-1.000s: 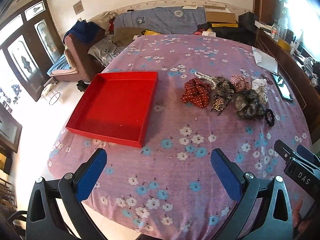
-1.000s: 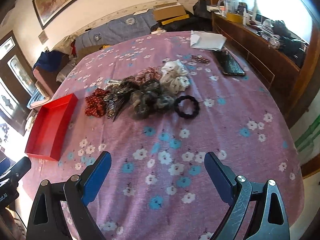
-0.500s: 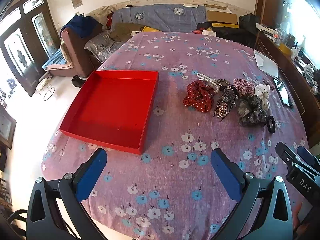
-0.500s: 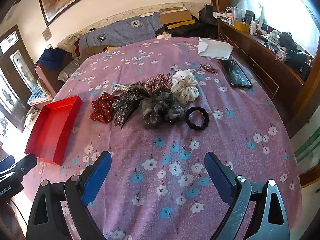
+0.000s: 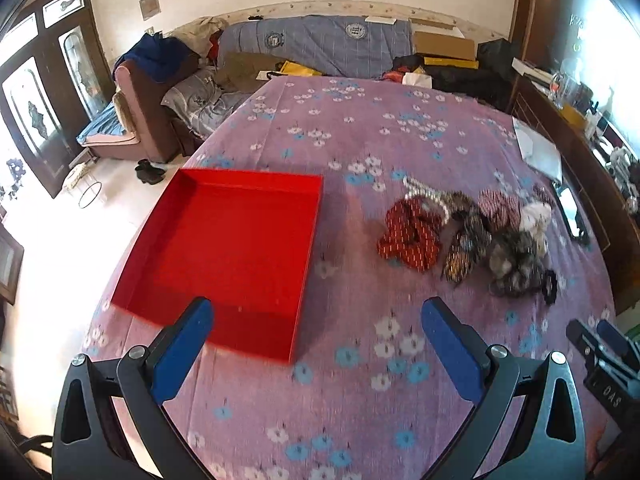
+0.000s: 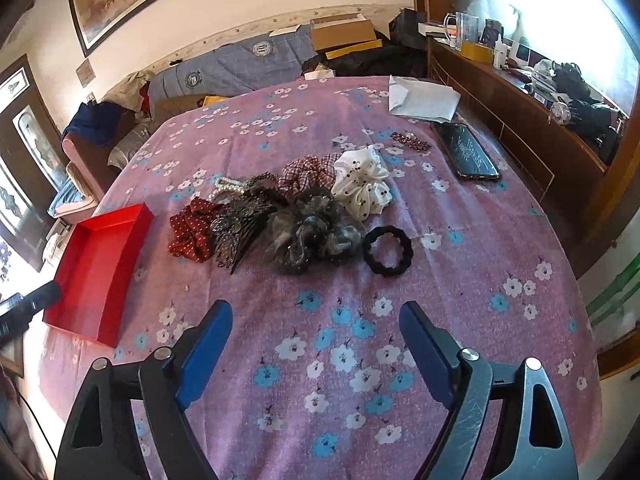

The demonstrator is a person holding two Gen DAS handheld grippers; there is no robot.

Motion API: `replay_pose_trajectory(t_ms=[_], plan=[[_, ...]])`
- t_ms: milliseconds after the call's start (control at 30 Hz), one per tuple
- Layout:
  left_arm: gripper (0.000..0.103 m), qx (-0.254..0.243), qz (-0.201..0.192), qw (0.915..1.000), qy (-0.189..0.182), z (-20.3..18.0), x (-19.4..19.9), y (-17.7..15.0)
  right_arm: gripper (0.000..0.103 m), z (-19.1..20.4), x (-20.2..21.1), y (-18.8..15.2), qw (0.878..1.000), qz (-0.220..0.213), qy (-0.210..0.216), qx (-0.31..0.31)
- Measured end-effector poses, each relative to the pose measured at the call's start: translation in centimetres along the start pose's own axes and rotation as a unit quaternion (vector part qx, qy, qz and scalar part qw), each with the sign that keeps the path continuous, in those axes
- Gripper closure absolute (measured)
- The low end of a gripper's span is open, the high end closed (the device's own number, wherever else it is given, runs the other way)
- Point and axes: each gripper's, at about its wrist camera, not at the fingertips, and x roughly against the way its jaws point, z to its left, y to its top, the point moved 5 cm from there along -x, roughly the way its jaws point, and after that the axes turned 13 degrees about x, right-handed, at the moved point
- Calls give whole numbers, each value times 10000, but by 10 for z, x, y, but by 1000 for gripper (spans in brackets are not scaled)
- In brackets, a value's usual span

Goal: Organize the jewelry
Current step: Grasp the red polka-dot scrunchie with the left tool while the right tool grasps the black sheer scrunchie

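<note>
An empty red tray (image 5: 236, 292) lies on the purple flowered tablecloth (image 5: 360, 128); it also shows at the left of the right wrist view (image 6: 94, 268). To its right lies a heap of hair accessories: a red dotted scrunchie (image 6: 191, 233), a pearl string (image 6: 228, 188), dark beaded clips (image 6: 240, 228), a grey scrunchie (image 6: 312, 236), a white dotted scrunchie (image 6: 362, 188), a checked scrunchie (image 6: 310, 168) and a black hair tie (image 6: 387, 251). My left gripper (image 5: 316, 324) is open above the tray's near right corner. My right gripper (image 6: 316, 324) is open, in front of the heap.
A phone (image 6: 466, 152), a small beaded clip (image 6: 410, 141) and white paper (image 6: 424, 101) lie at the table's far right. A wooden sideboard (image 6: 520, 120) runs along the right. A sofa (image 5: 320, 44) and armchair (image 5: 148, 96) stand beyond the table.
Both grippers have moved forward over the table toward the tray and the heap; both stay open and empty.
</note>
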Motion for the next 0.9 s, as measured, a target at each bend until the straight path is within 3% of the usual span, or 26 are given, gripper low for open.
replay_pose_trajectory(t_ms=[100,200,433,500,733,900], plan=[[0,-60,67,9997,-246,-8,-12,16,22,-5,-6,7,10000,-14,25,67],[6,-97,322,9980,-530,-19,-29,28,31,-12,-16,13,10000,41,85,1],[8,-146,763,9951,-617,-46,-87,42,42,-39,-38,21,9996,188,24,-205],[8,-98,937,9933,-672,-51,-107,42,45,-45,-45,22,9989,249,189,-360],[8,3,1297,9880,-838,-68,-159,40,46,-23,-74,44,9960,287,836,-132],[8,-18,1474,9860,-783,-73,-185,39,46,-7,-102,53,9954,453,828,165]])
